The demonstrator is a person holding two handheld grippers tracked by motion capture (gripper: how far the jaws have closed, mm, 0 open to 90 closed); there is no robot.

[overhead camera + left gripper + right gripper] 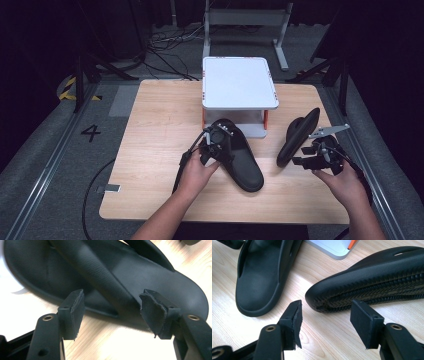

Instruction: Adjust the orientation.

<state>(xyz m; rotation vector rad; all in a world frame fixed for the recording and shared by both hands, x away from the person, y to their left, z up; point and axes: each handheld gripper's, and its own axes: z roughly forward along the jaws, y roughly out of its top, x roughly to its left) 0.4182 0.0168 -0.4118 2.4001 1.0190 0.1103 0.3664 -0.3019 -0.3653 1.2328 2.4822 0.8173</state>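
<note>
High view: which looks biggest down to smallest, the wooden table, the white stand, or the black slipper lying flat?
1. wooden table
2. white stand
3. black slipper lying flat

All three differ plainly in apparent size.

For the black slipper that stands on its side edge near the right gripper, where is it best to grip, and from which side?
Probably the heel end of the tipped slipper: it faces the open right gripper, and its rim looks thin enough for the jaws. Approach level from the person's side, one jaw on the ribbed sole, one on the footbed.

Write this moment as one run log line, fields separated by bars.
left gripper open over flat sandal | right gripper open, near tilted sandal | shelf behind
</note>
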